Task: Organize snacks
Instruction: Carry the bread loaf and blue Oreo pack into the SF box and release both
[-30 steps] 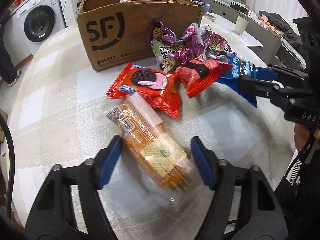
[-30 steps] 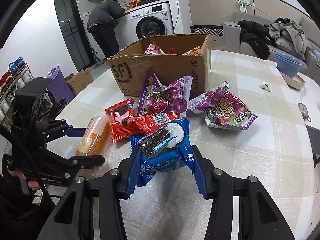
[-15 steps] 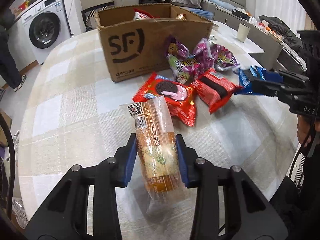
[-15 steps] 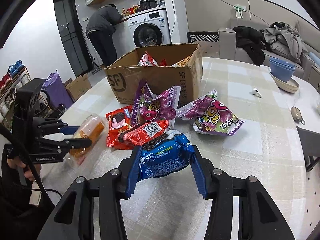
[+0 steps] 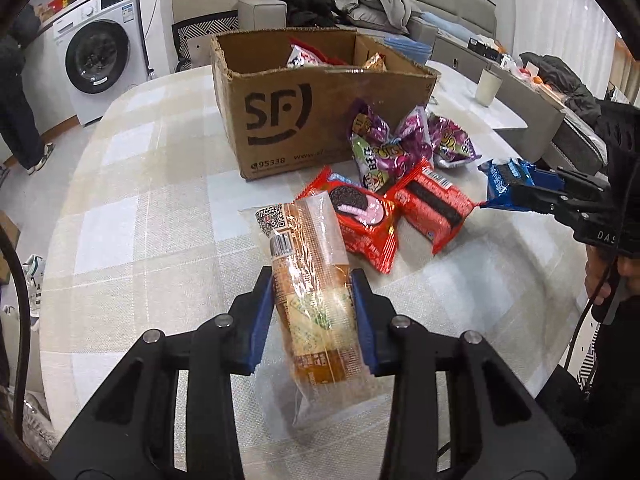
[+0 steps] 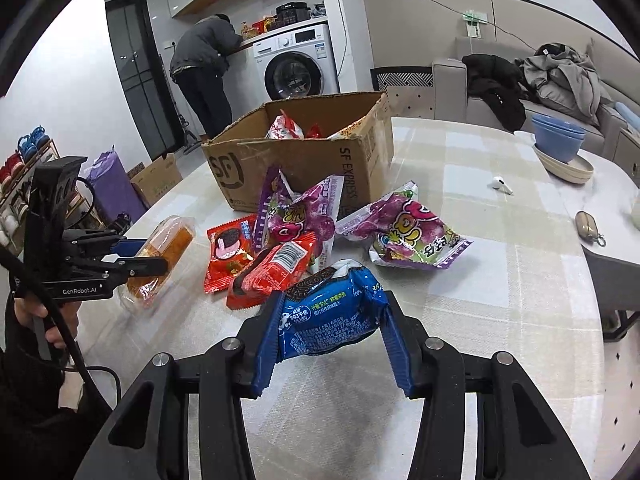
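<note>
A: On the checked beige desk (image 5: 132, 240), item one: your left claw (image 5: 313, 312) is clamped on the clear-wrapped orange cake loaf (image 5: 310, 292), its blue pads (image 5: 262, 312) pressing both long sides, the loaf raised off the cloth.

B: Item two?

A: Your right claw (image 6: 330, 336) grips the blue foil cookie packet (image 6: 330, 312), squeezed between the pads and held above the desk.

B: Loose stock?

A: Just beyond the loaf, two red foil cookie packets (image 5: 364, 224) lie side by side and touching. Behind them, purple candy bags (image 5: 386, 152) lean at the brown cardboard box (image 5: 304, 116); one more purple bag (image 6: 404, 232) lies flat to its right, apart from the box.

B: The box?

A: Open-topped, at the desk's far side, several snack bags (image 6: 286, 128) already inside.
</note>
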